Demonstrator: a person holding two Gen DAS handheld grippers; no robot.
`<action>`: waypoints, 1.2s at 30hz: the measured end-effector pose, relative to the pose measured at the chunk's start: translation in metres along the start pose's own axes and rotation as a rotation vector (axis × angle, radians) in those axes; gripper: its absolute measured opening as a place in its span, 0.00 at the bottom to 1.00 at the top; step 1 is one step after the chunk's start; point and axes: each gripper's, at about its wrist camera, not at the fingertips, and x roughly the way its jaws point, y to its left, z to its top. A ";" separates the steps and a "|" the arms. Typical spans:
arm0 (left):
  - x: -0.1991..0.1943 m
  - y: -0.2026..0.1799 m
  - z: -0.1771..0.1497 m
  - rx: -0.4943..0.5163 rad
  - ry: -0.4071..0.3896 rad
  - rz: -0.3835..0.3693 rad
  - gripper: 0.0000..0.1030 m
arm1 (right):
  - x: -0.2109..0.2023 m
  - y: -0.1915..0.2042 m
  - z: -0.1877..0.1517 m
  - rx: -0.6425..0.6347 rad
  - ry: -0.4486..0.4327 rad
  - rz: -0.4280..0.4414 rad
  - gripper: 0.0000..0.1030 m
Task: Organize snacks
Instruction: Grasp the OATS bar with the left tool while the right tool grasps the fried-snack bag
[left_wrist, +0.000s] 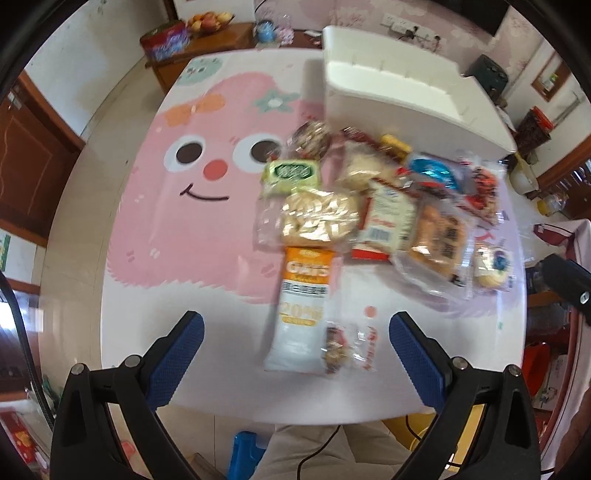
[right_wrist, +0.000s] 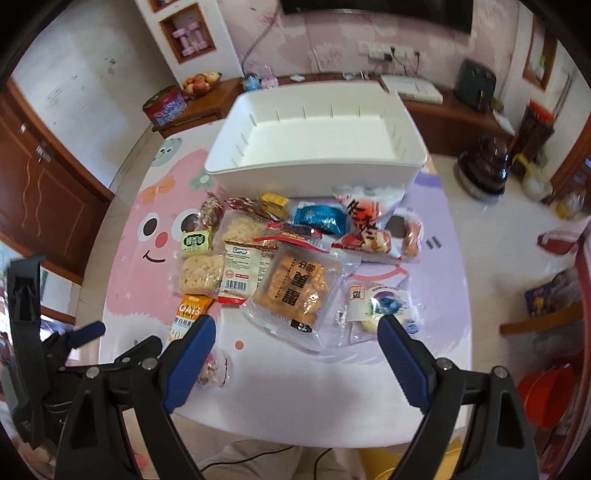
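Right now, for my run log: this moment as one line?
phase: start | left tongs: open, empty | right tongs: open, empty | white bin: empty | snacks: on table

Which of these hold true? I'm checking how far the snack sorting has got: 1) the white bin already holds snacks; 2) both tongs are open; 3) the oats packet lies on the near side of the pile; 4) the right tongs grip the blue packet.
1) False: the white bin is empty; the snacks lie on the table in front of it.
2) True: the left tongs and the right tongs are both spread wide.
3) True: the oats packet lies at the near edge of the pile.
4) False: the blue packet lies untouched near the bin.
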 end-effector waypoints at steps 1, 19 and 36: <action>0.008 0.004 0.000 -0.003 0.008 0.004 0.97 | 0.009 -0.003 0.002 0.014 0.018 0.007 0.87; 0.106 0.013 -0.003 -0.033 0.172 -0.053 0.97 | 0.126 0.008 0.025 0.052 0.197 -0.027 0.87; 0.147 -0.030 0.012 0.041 0.155 0.005 0.46 | 0.182 0.008 0.030 0.172 0.305 -0.041 0.81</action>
